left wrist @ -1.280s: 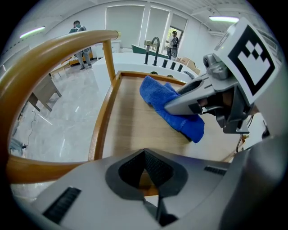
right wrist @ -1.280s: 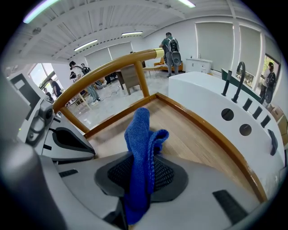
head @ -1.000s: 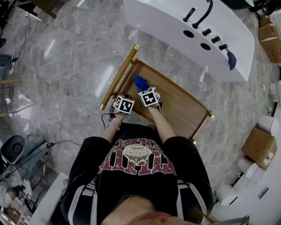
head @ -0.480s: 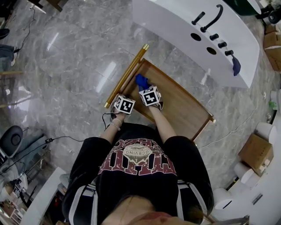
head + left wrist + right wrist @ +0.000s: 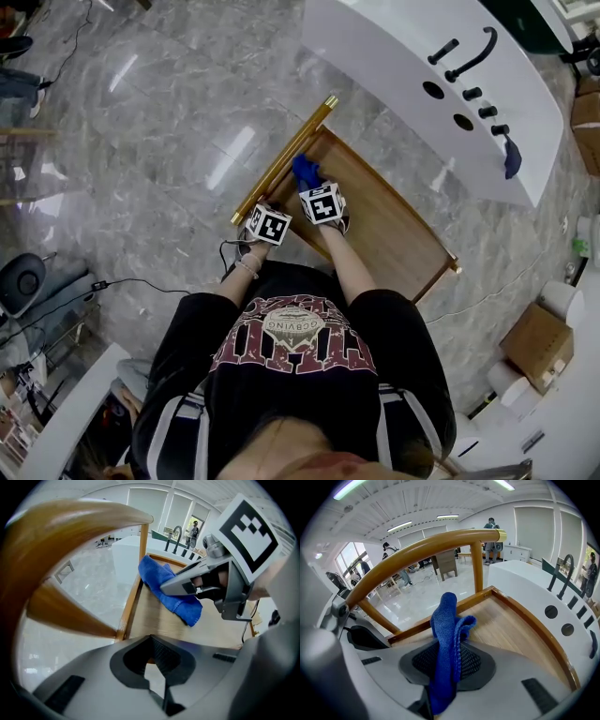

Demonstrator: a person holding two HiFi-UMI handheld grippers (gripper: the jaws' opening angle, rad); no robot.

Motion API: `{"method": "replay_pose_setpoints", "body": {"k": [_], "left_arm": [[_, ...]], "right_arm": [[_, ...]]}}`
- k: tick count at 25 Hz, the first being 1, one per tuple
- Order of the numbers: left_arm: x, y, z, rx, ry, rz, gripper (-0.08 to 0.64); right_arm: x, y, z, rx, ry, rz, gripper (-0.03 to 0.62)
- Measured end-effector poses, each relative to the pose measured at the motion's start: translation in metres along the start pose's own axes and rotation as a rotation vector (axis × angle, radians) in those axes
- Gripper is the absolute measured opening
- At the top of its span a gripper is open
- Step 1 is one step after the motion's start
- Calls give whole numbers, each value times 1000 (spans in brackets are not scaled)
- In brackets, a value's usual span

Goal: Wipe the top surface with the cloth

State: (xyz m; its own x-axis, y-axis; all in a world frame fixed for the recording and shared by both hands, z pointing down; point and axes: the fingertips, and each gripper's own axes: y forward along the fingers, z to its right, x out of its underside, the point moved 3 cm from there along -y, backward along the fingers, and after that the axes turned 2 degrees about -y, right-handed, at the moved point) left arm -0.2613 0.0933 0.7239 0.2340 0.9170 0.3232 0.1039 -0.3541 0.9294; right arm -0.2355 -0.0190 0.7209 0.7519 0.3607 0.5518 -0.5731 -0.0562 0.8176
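We see the right gripper [image 5: 448, 663] clamped on the blue cloth [image 5: 444, 630], which lies against the wooden top surface [image 5: 380, 220] near the corner by the rounded handle bar [image 5: 281, 161]. The left gripper [image 5: 153, 652], jaws together and empty, sits just beside it at the top's edge.

The head view looks steeply down over the person [image 5: 300, 356]. Both gripper views sit low and close, sharing the wooden top [image 5: 520, 639] and, apparently, its rail [image 5: 422, 550].

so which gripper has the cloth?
The right gripper: its jaws are clamped on the blue cloth. The left gripper has shut, empty jaws.
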Motion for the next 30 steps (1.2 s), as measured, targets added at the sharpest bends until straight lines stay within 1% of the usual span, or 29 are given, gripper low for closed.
{"method": "replay_pose_setpoints", "body": {"k": [11,16,23,25,28,30], "left_arm": [[3,0,-5,-18,-20,22,49],[4,1,-4,-20,-39,31,49],[5,-4,-5,-41,-50,58,49],[5,-6,-6,-40,-68,65,49],[7,-9,-8,-46,-128,82,49],[8,-12,-9,-57,-149,93,49]], "right_arm": [[-4,6,-8,-6,0,36,94],[-3,4,-11,-16,-5,32,94],[-2,4,-24,-38,-42,33,94],[-2,5,-28,-42,-43,37,94],[0,6,-35,-55,-52,38,94],[2,6,-39,-64,-59,41,94]]}}
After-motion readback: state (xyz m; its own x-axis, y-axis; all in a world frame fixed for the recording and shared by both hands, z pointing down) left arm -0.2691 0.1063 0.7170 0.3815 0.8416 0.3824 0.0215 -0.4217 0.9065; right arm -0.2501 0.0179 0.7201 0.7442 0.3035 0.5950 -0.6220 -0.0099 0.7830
